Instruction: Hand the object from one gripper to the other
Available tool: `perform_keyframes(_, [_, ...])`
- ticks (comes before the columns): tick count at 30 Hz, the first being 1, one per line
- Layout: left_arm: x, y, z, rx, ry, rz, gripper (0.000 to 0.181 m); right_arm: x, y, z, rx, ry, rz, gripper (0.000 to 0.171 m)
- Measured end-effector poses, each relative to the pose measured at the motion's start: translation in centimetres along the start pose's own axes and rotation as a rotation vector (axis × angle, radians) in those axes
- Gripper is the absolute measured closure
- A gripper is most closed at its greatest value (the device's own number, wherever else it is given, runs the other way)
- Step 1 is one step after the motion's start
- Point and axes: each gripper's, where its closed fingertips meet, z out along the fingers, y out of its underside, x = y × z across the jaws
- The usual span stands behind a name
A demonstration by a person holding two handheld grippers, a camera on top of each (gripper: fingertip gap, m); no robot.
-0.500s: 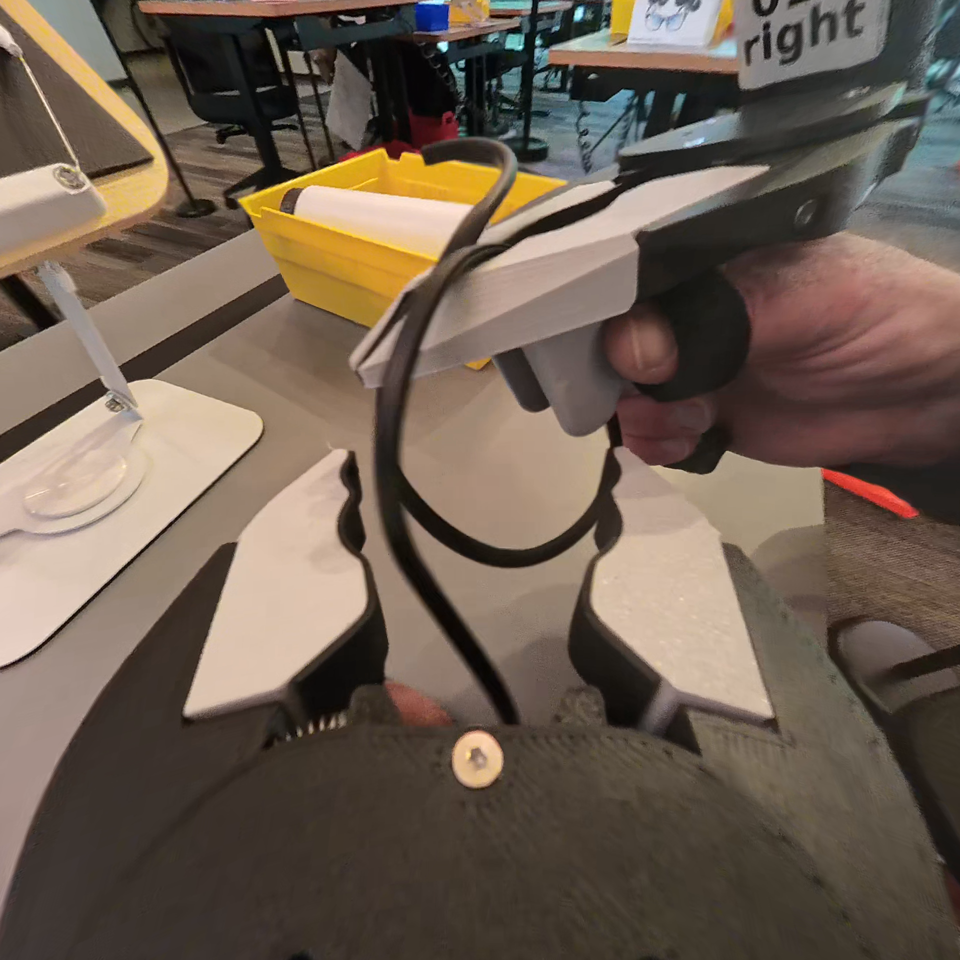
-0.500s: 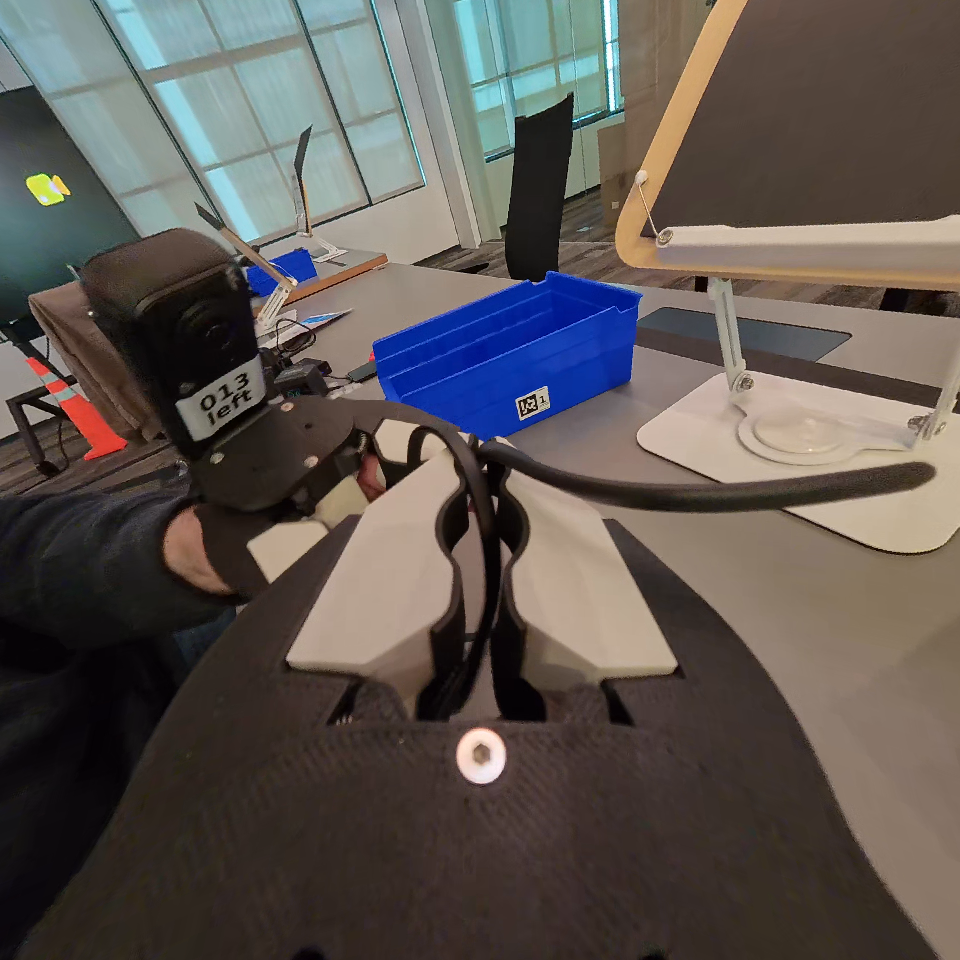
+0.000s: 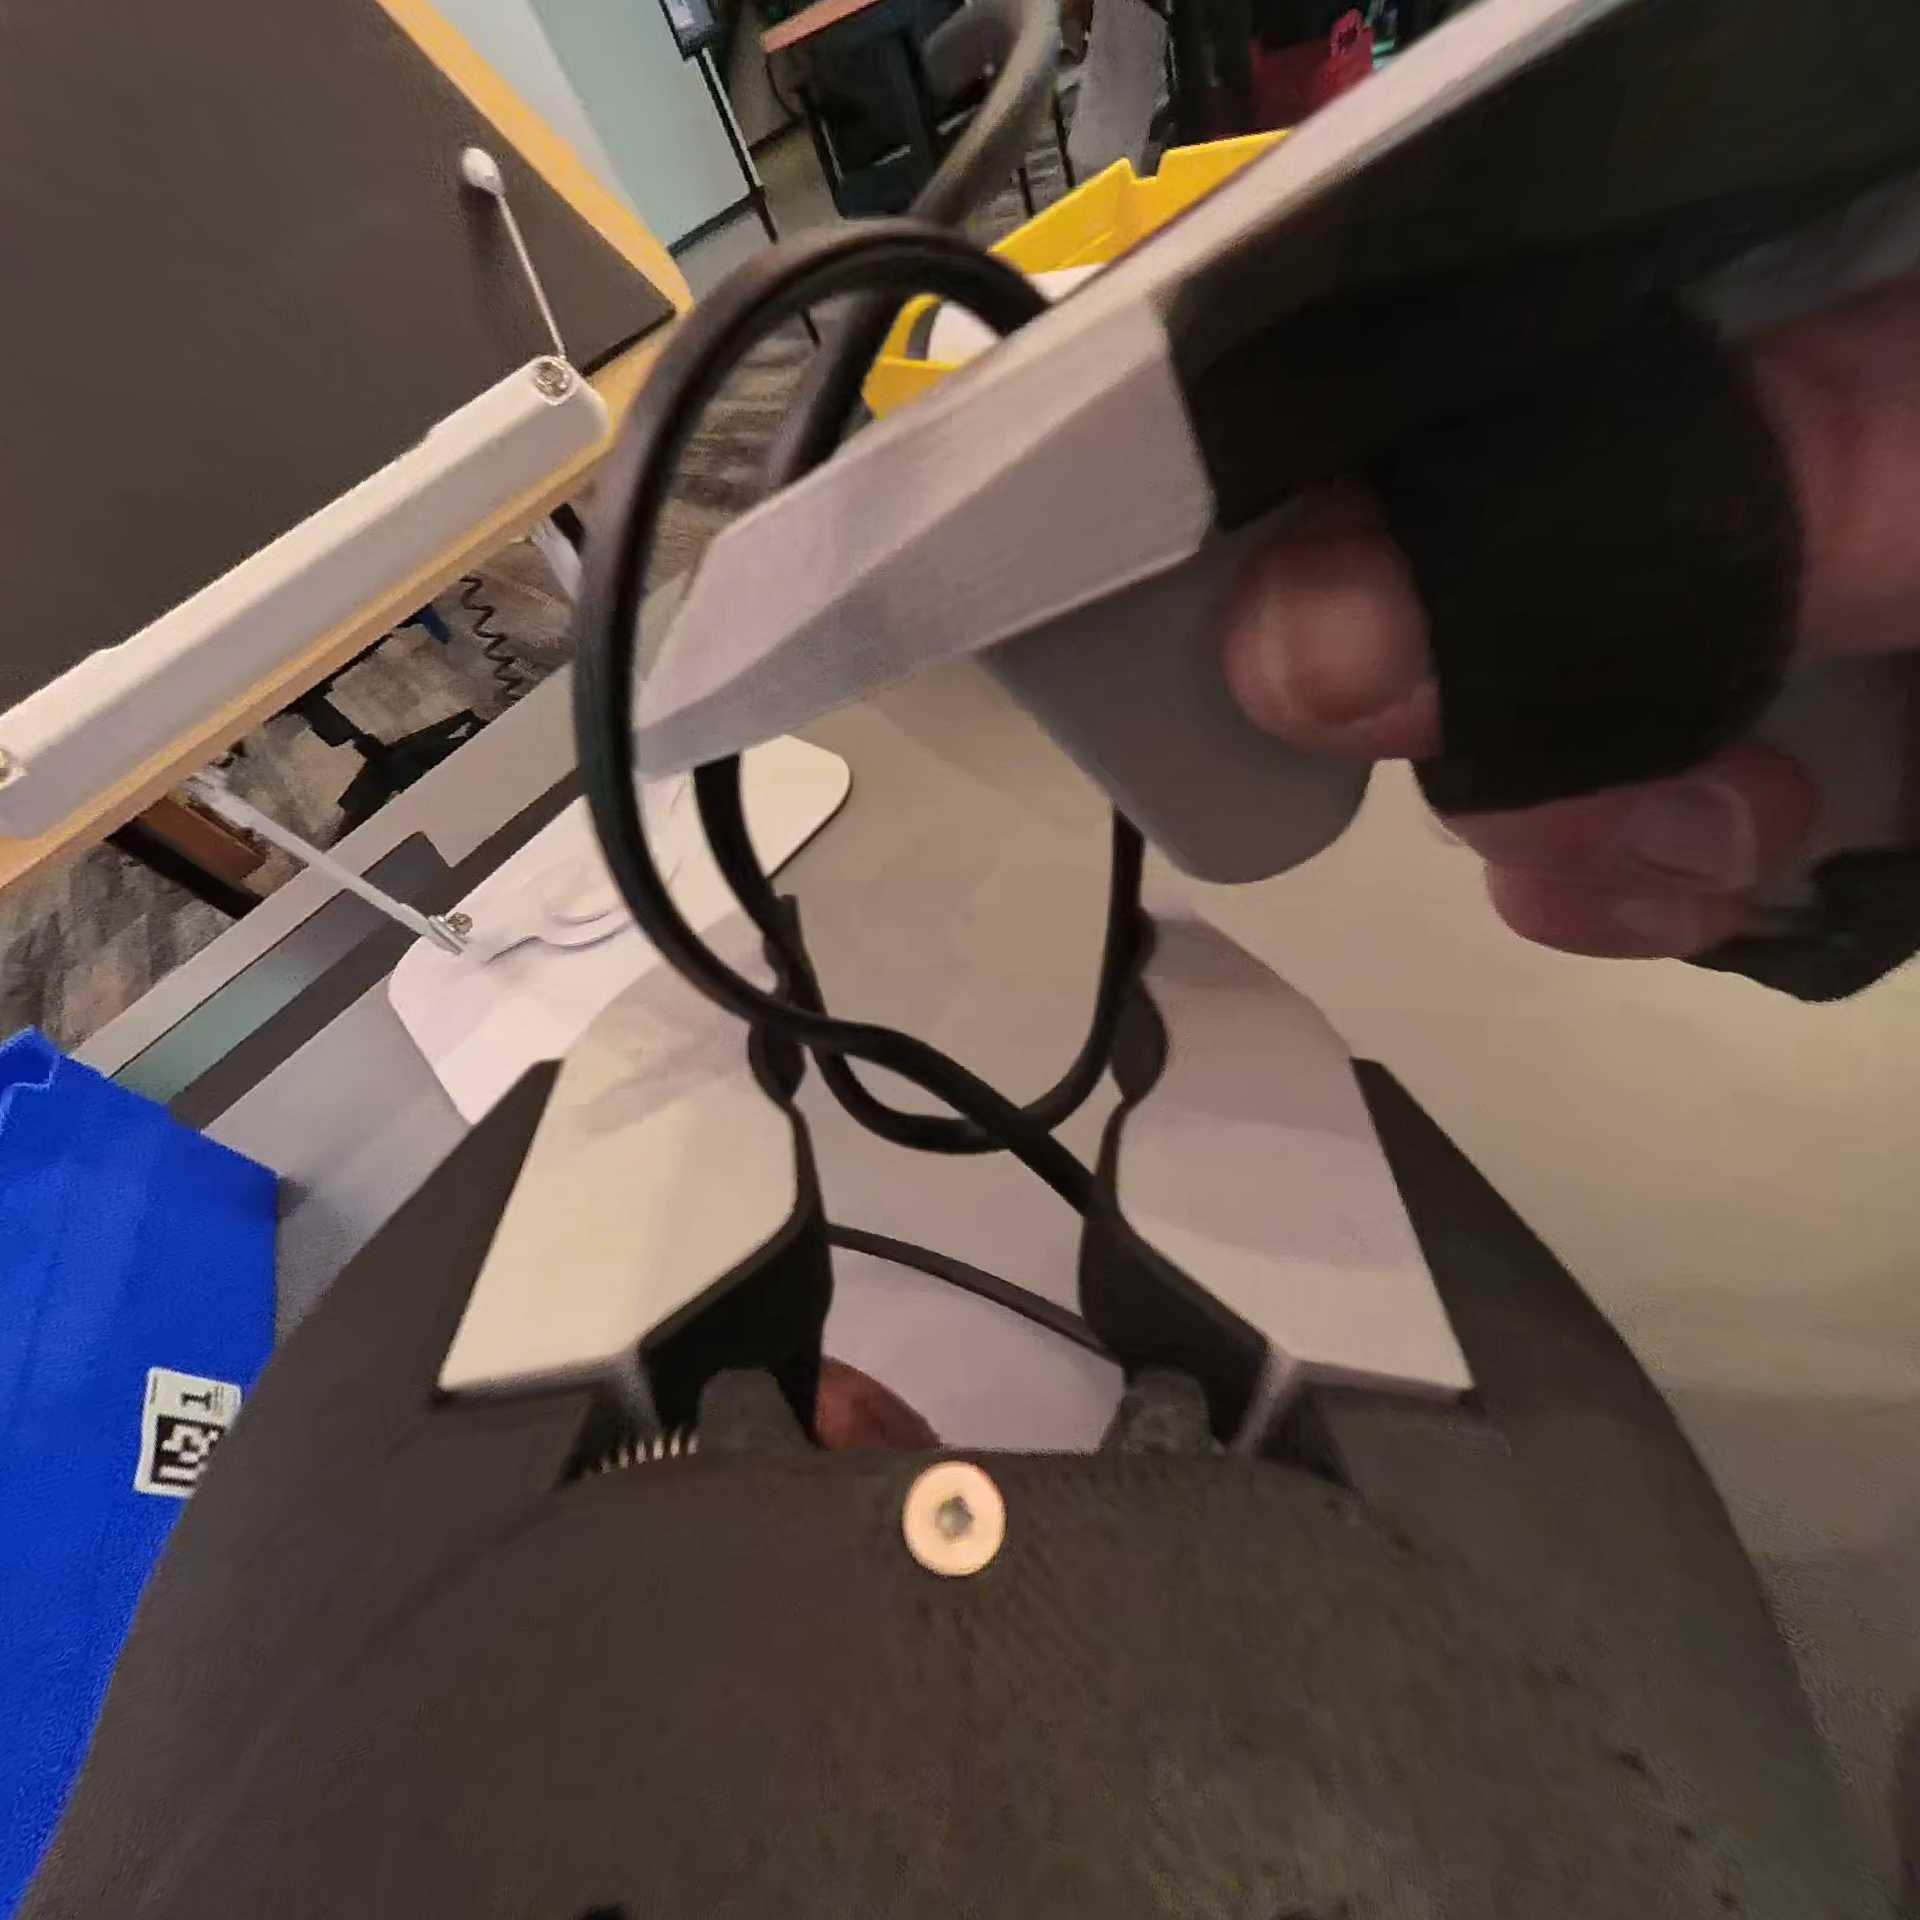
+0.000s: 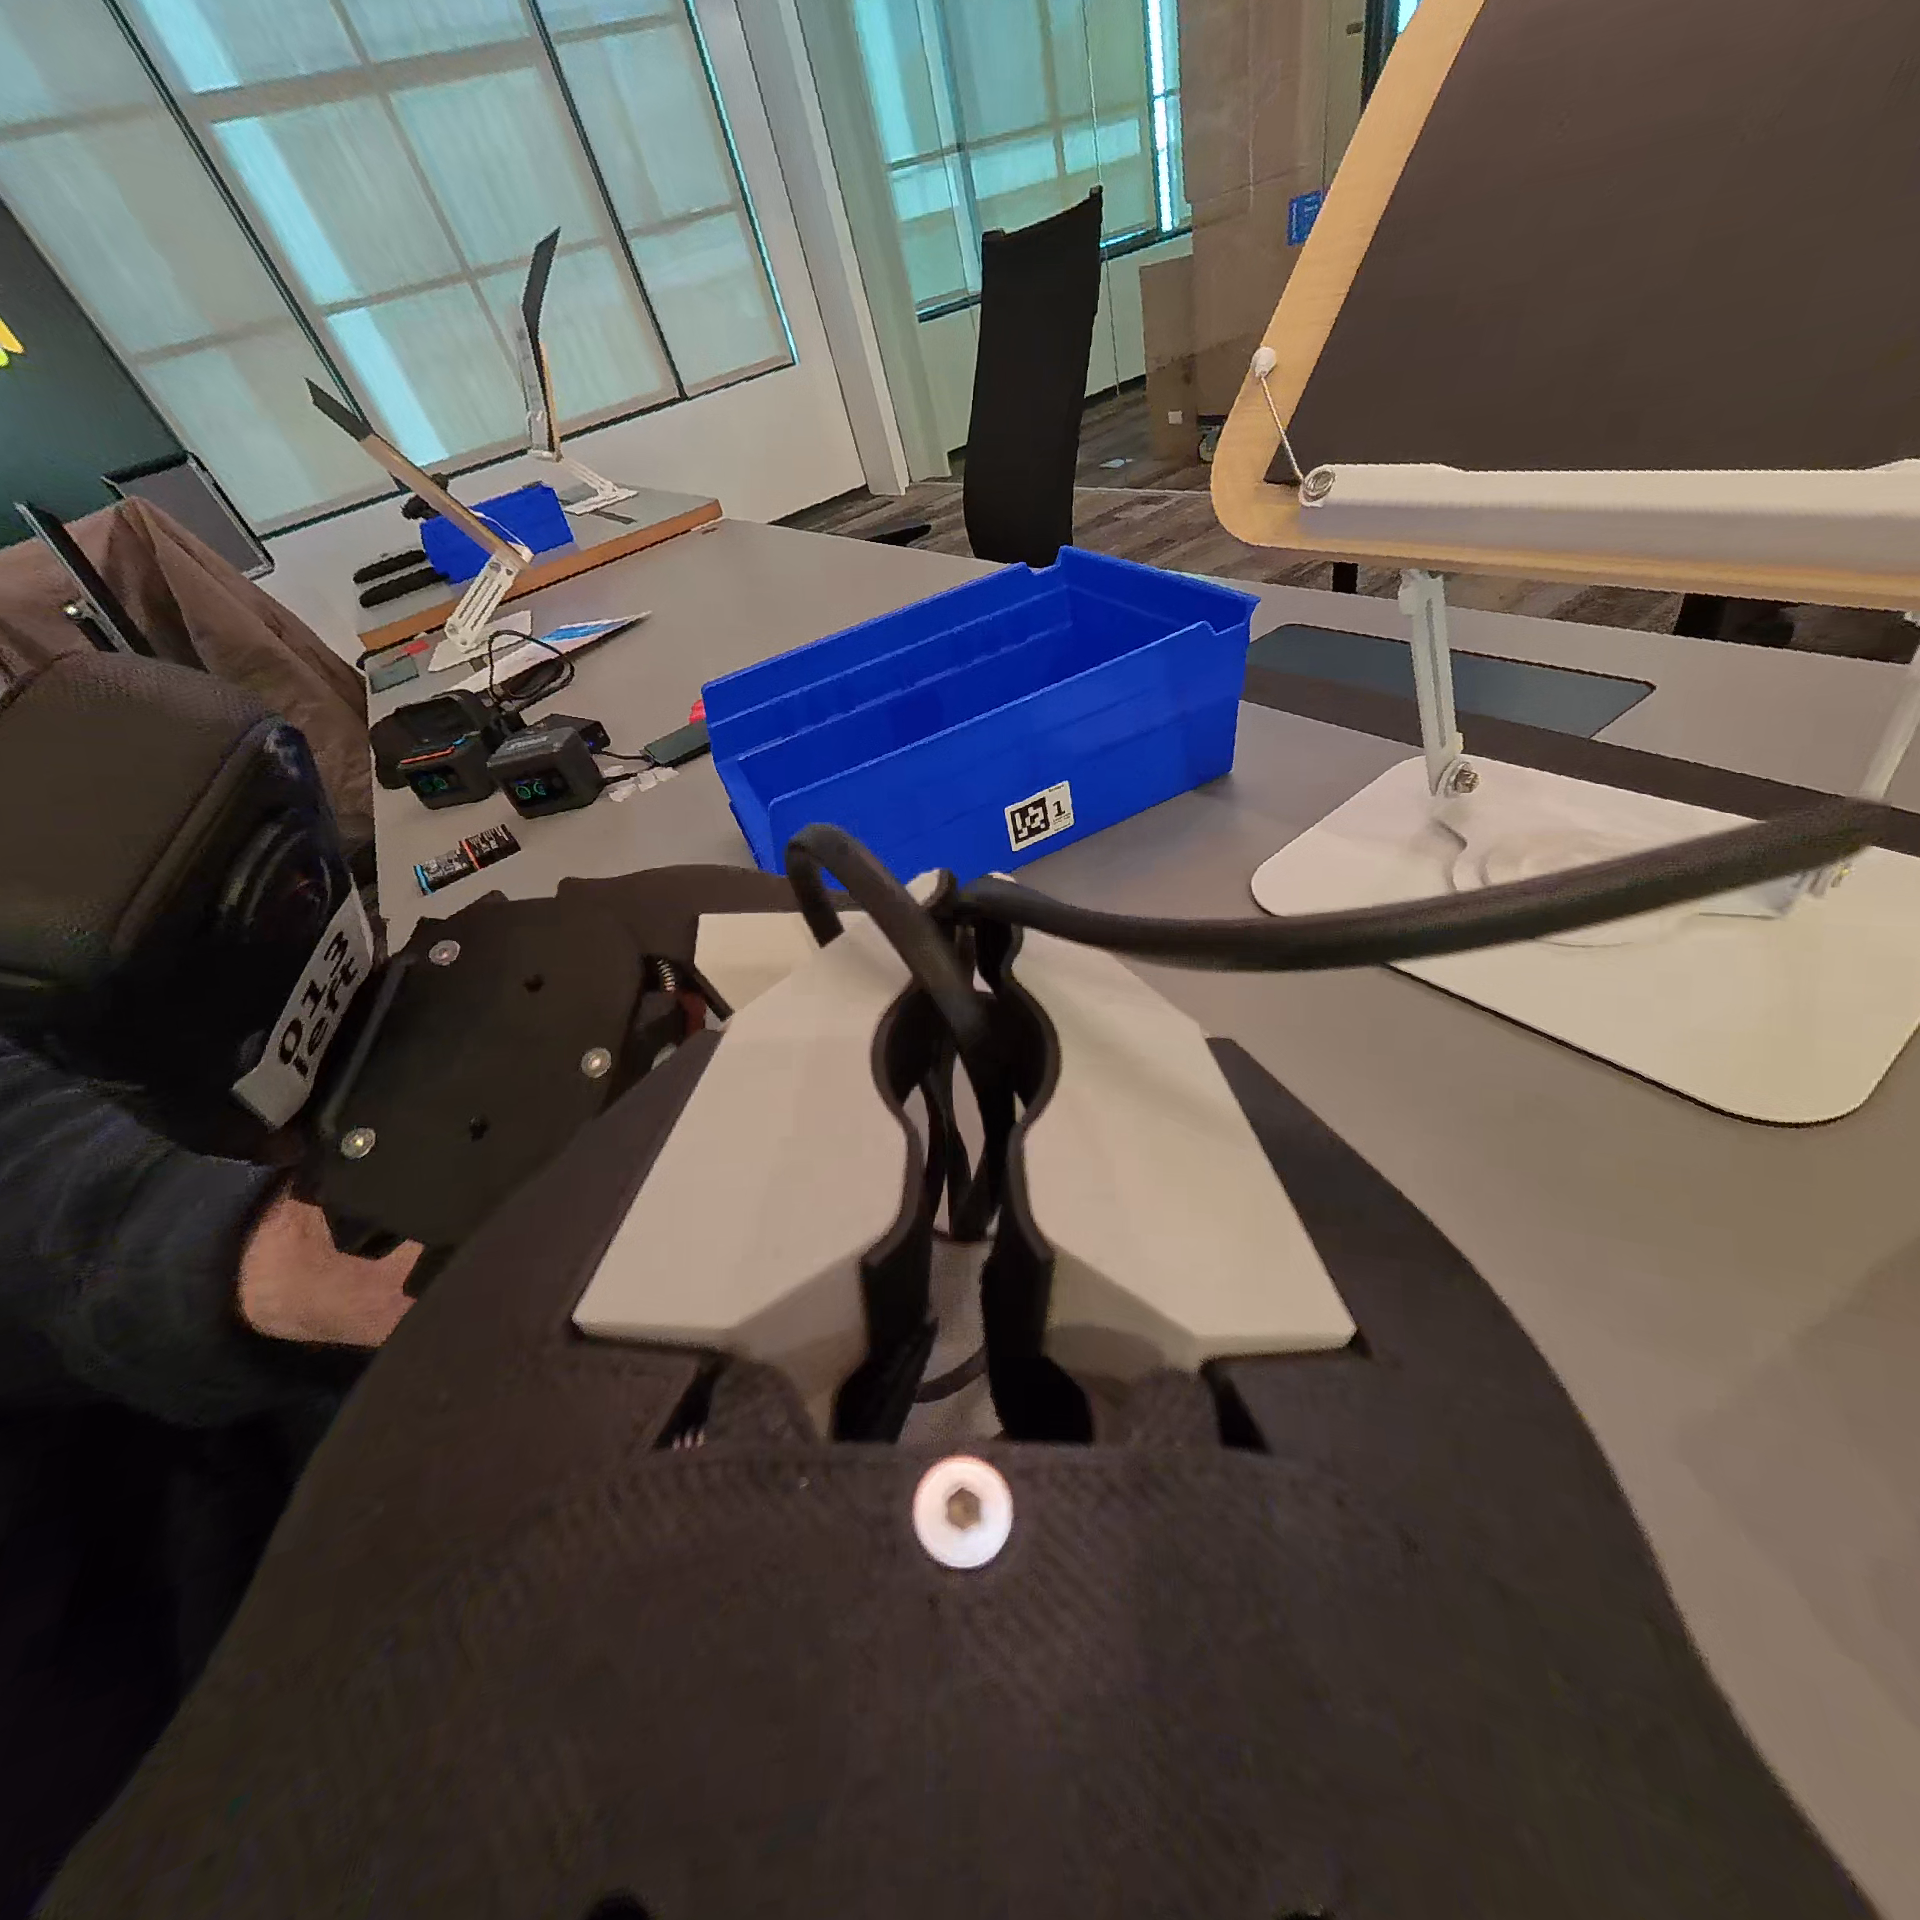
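A black cable [image 3: 613, 623] hangs in loops from my right gripper [image 4: 971, 935], which is shut on it; one end sticks out to the right [image 4: 1351, 923]. In the left wrist view the right gripper's grey finger [image 3: 935, 540] crosses the top, held by a hand. My left gripper [image 3: 956, 956] is just below it, jaws half closed with a clear gap. The lower cable loop runs between its fingers and touches both inner edges. The left gripper's black body [image 4: 499, 1039] sits left of the right gripper's fingers, with its fingertips hidden behind them.
A blue bin [image 4: 987, 727] stands on the grey table [image 4: 1455, 1351] ahead; it also shows in the left wrist view [image 3: 104, 1299]. A white stand base [image 4: 1662, 987] carries a tilted board [image 4: 1662, 208] at right. A yellow bin [image 3: 1122, 208] is behind. Small electronics [image 4: 488, 769] lie far left. The left gripper's tips are roughly 6 cm from the right gripper's.
My left gripper's jaws have narrowed around the cable loop and it has come closer under the right gripper, swinging left. The right gripper stays shut on the cable.
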Motion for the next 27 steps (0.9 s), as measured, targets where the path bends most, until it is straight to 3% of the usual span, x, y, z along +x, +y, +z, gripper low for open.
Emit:
perform_keyframes(6, [-1.5,-0.4,-0.5,0.029,-0.05,0.057,0.176,0.0,0.0,-0.3,0.002,-0.019,0.031,0.171])
perform_keyframes(9, [-1.8,0.0,-0.4,-0.002,-0.036,0.121,0.18,-0.1,0.4,-0.5,-0.024,-0.048,0.041,0.171])
perform_keyframes(12, [-2.3,0.4,-0.5,-0.038,-0.012,0.151,0.18,0.0,1.7,-0.9,-0.107,-0.066,0.055,0.135])
perform_keyframes(19, [-3.6,2.3,-1.1,-0.183,0.203,0.047,0.18,0.4,5.0,-4.3,-0.332,-0.023,-0.124,0.109])
perform_keyframes(23, [-3.1,3.7,-1.6,-0.31,0.406,-0.074,0.18,-0.2,5.8,-5.8,-0.467,0.107,-0.57,0.111])
perform_keyframes(27, [-1.3,4.8,-2.3,-0.444,0.612,-0.123,0.181,-1.9,1.6,-4.6,-0.399,0.417,-1.473,0.083])
